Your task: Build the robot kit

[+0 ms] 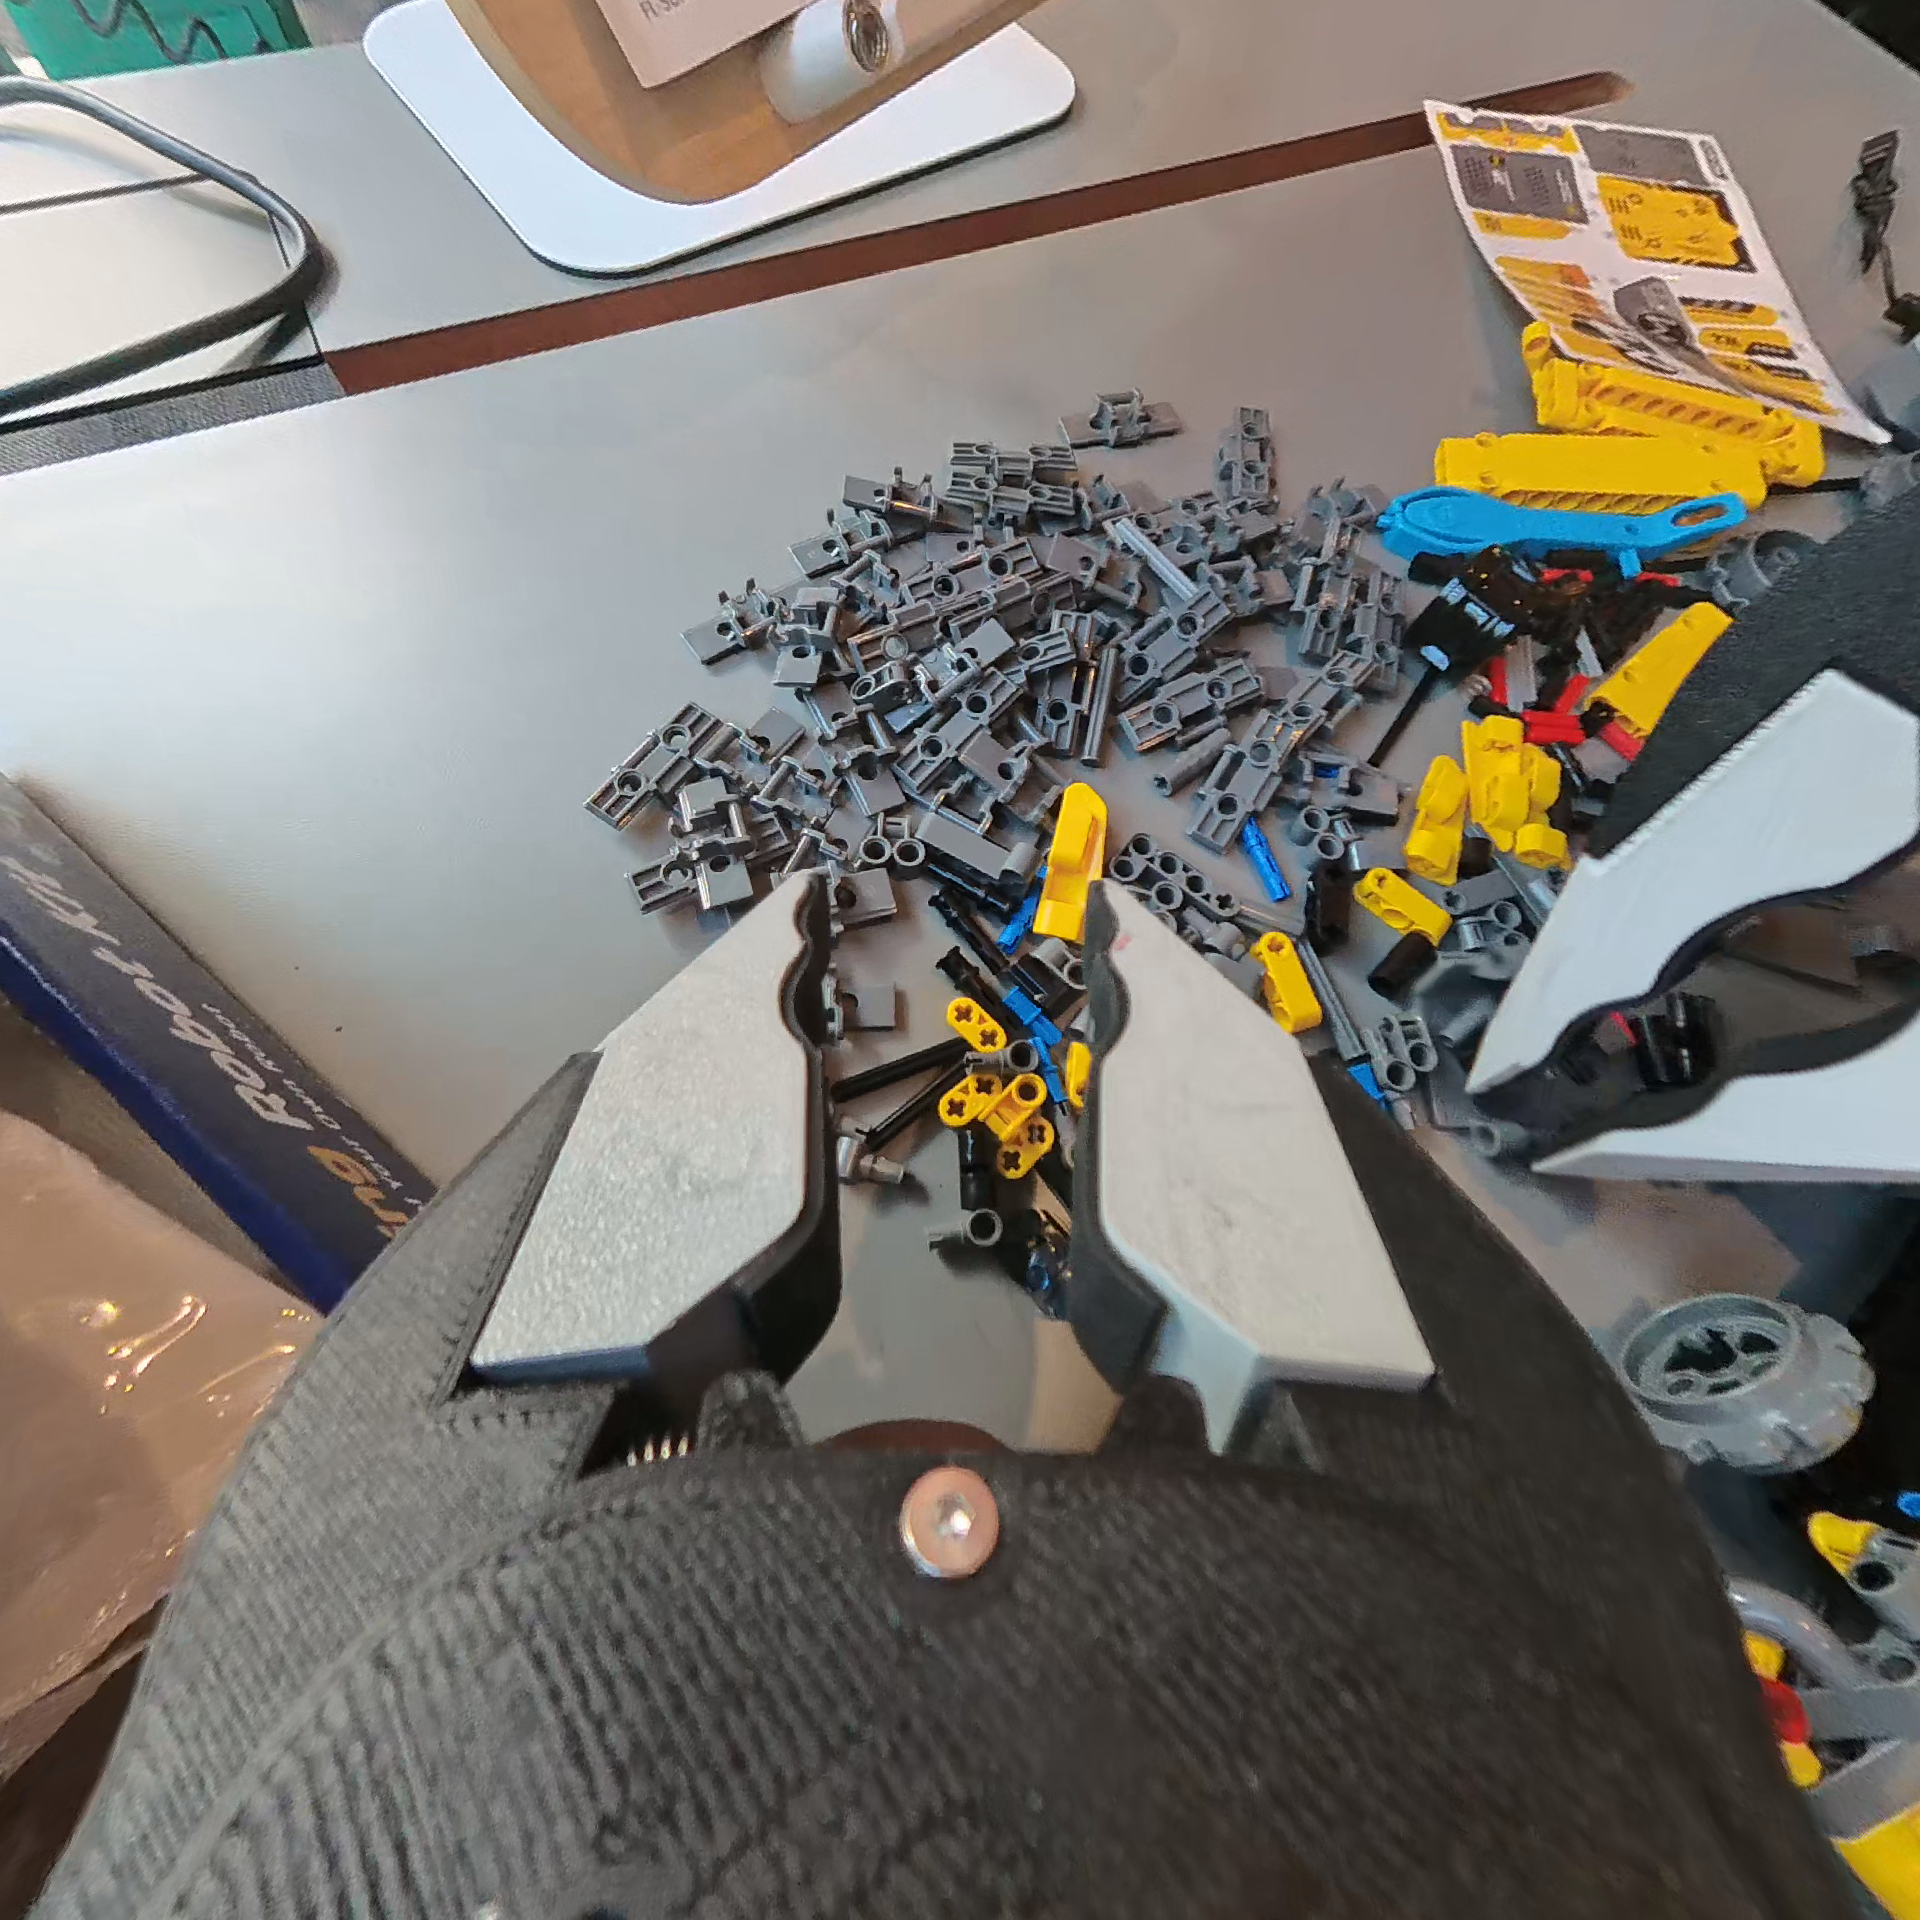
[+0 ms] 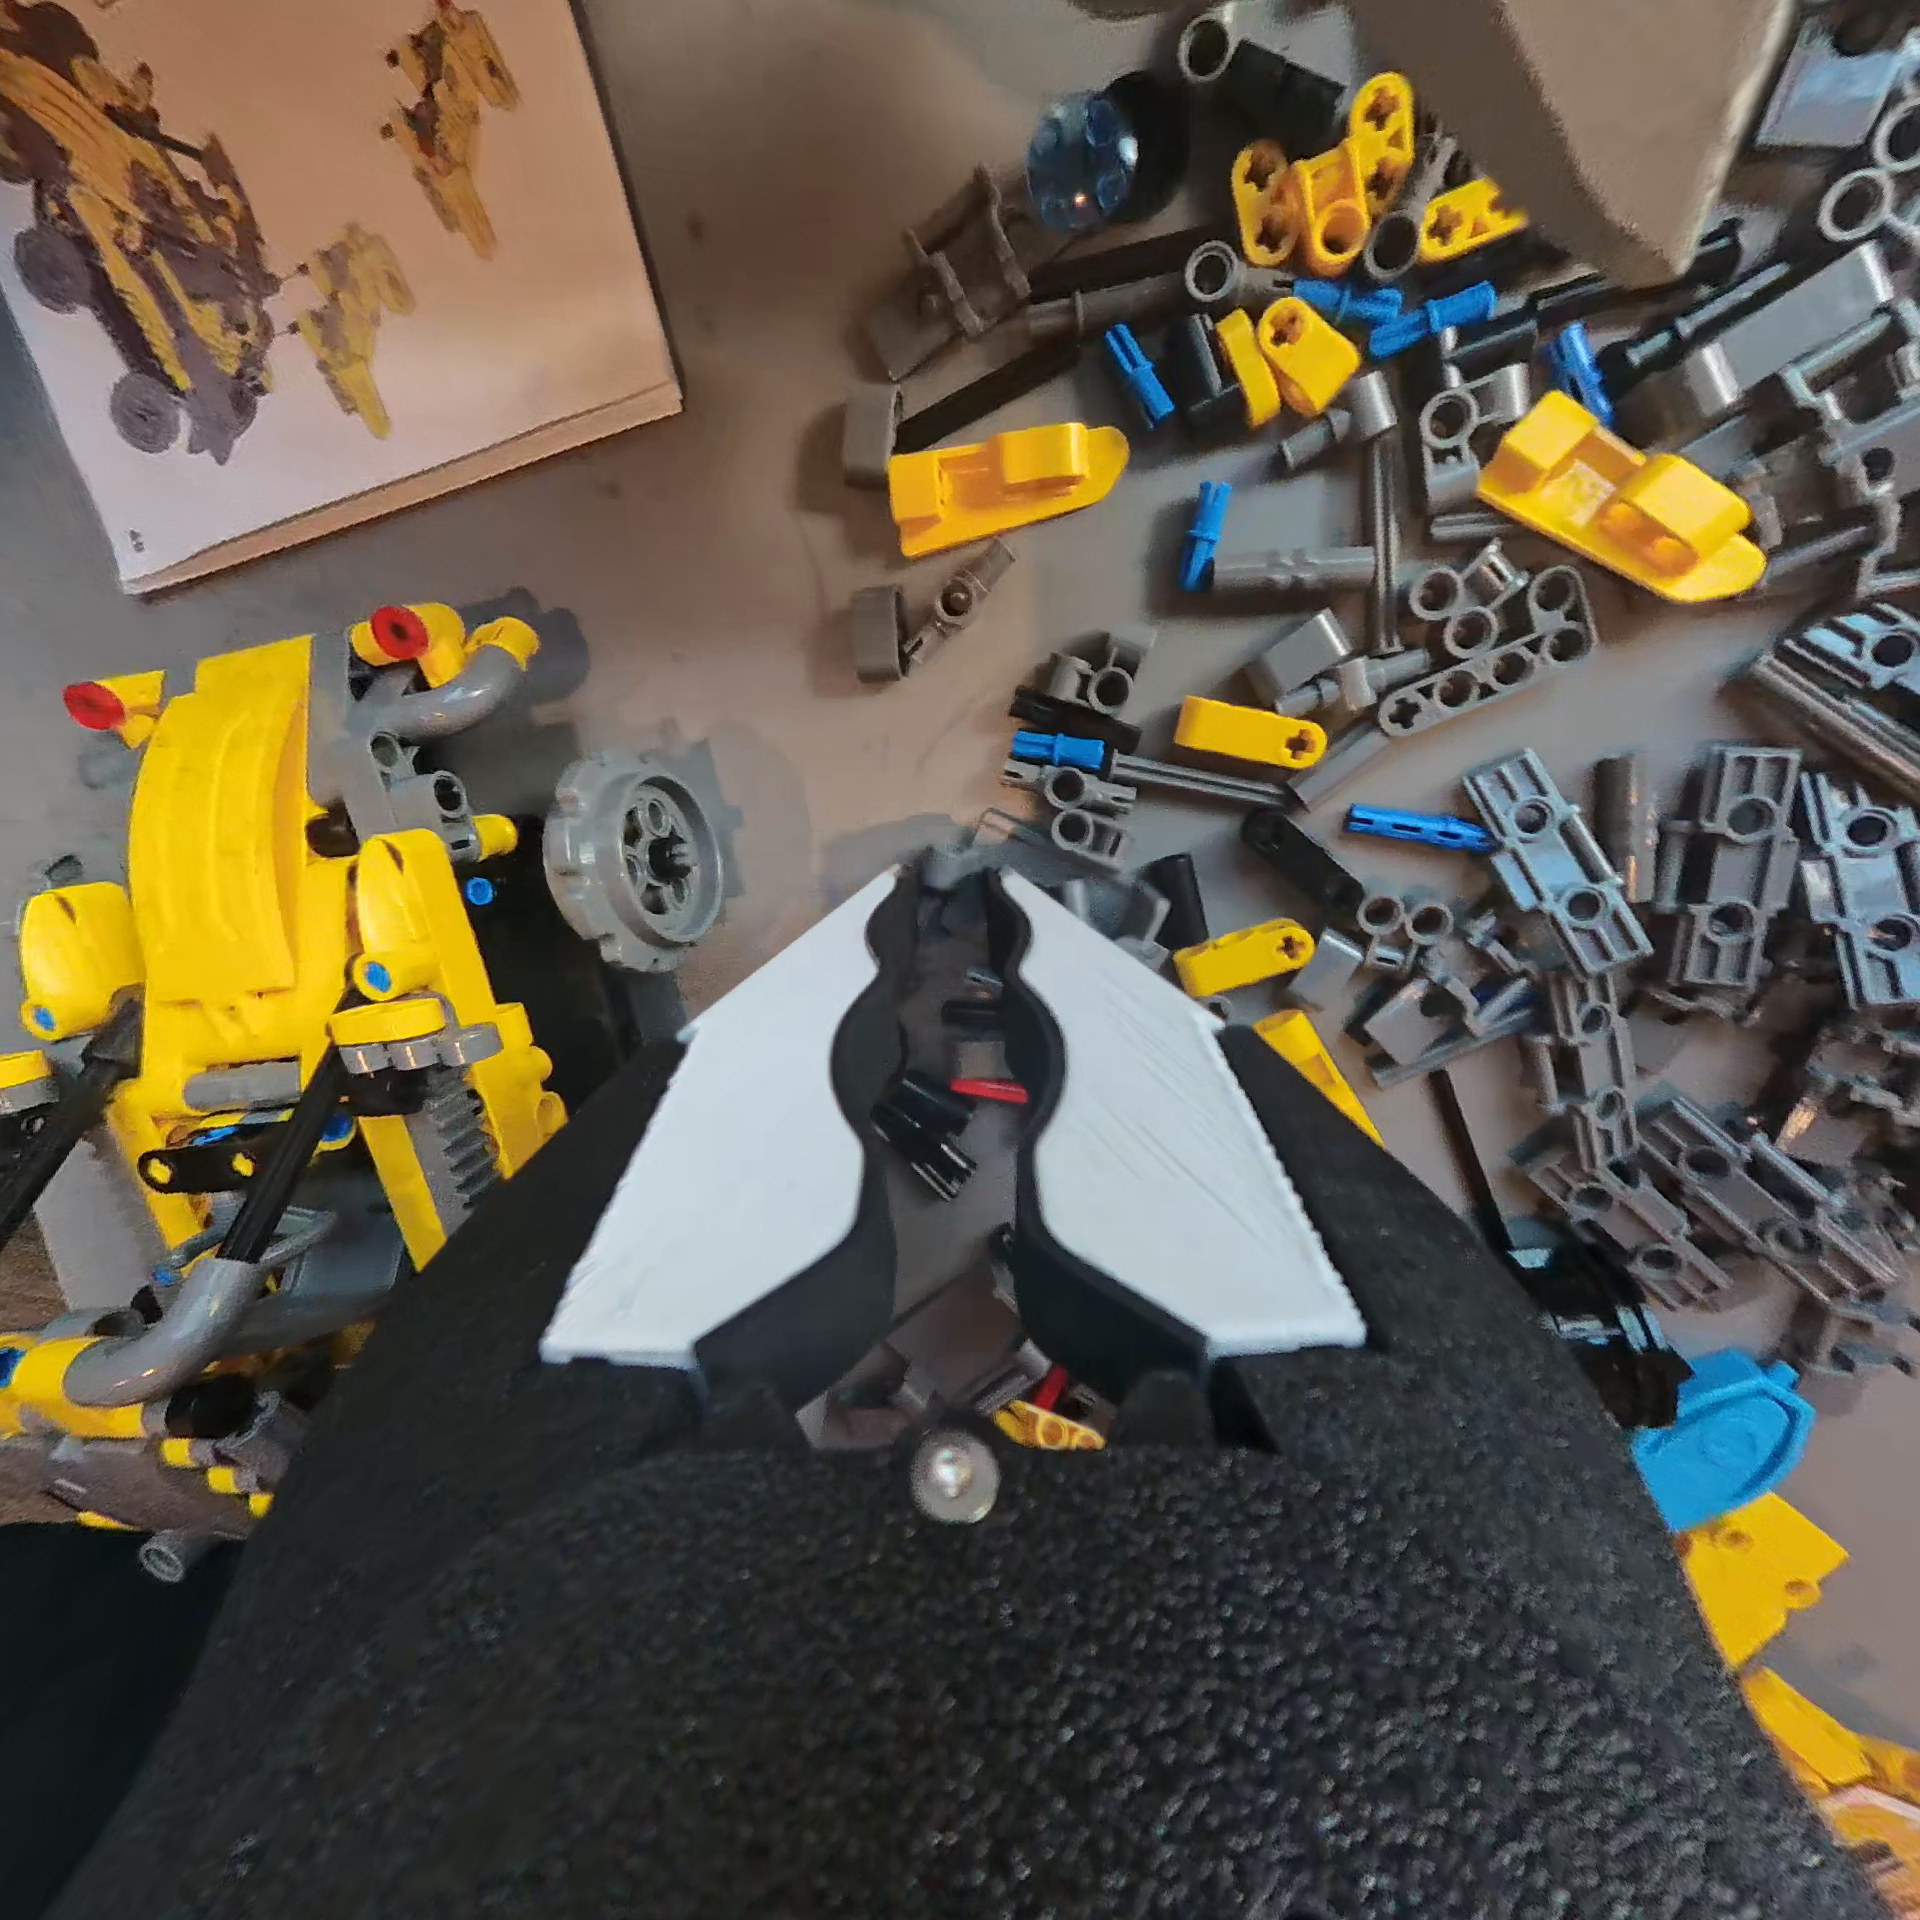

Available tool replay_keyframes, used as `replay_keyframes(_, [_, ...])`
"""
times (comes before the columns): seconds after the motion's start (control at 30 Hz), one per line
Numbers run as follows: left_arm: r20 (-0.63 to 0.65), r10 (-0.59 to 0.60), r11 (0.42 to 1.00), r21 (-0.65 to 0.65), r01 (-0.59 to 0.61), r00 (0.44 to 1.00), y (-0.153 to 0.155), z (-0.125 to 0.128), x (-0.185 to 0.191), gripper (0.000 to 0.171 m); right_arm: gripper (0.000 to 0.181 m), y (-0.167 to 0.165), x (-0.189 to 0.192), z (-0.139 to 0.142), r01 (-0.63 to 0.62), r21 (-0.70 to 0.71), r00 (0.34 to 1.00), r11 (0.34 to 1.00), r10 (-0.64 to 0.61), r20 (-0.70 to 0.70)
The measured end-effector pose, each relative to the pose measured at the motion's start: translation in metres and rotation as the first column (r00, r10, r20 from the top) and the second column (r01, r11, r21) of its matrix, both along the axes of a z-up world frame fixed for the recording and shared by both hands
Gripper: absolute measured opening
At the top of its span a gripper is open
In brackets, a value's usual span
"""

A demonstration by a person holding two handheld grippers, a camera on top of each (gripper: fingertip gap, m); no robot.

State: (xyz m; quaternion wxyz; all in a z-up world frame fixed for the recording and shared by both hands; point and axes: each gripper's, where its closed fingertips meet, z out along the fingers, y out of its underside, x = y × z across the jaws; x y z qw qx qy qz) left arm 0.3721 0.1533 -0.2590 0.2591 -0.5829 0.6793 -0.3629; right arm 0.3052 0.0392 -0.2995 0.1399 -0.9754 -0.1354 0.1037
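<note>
so: two grippers low over a crowded heap of toy bricks

still hedged, but the right gripper point(image 2: 961, 883) looks nearly closed, tips pinching a small grey piece point(image 2: 948, 864) at the near edge of the loose pile. the grip is only at the very tips, so the piece could twist out or drop among the look-alike grey plates point(image 2: 1558, 883). the left gripper point(image 1: 956, 914) stands open and empty above small yellow connectors point(image 1: 997, 1107), blue pins and black rods; its right finger sits just beside a yellow wedge piece point(image 1: 1070, 857) and could nudge it. the half-built yellow model point(image 2: 260, 935) and grey wheel point(image 2: 649, 847) lie close to the right gripper, easy to bump.

the pinched piece is mostly hidden by the fingers, so its shape is unclear. the model and the booklet point(image 2: 312, 260) are cut off by the frame.
</note>
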Motion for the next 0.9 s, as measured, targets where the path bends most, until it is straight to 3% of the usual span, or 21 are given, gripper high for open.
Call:
replay_keyframes(0.2, [0.027, 0.007, 0.999, 0.033, -0.008, 1.000, -0.001, 0.003, 0.002, 0.044, 0.010, 0.012, 0.010, 0.019, 0.042, 0.103, 0.999, 0.994, -0.045, 0.030])
replay_keyframes(0.37, [0.080, 0.141, 0.985, 0.088, -0.148, 0.987, 0.029, 0.011, 0.005, 0.037, 0.013, 0.030, 0.024, 0.034, 0.117, 0.209, 0.990, 0.971, -0.130, 0.049])
replay_keyframes(0.6, [0.070, 0.219, 0.971, 0.079, -0.225, 0.973, 0.048, 0.011, 0.005, 0.033, 0.025, 0.055, 0.037, 0.072, 0.215, 0.437, 0.976, 0.873, -0.213, -0.056])
replay_keyframes(0.73, [0.026, 0.211, 0.976, 0.044, -0.212, 0.977, 0.051, 0.005, 0.004, 0.031, 0.027, 0.054, 0.050, 0.064, 0.274, 0.420, 0.959, 0.865, -0.278, -0.053])
replay_keyframes(0.9, [0.004, 0.180, 0.984, 0.019, -0.180, 0.984, 0.041, 0.002, 0.003, 0.031, 0.027, 0.064, 0.024, 0.047, 0.202, 0.372, 0.979, 0.906, -0.191, -0.068])
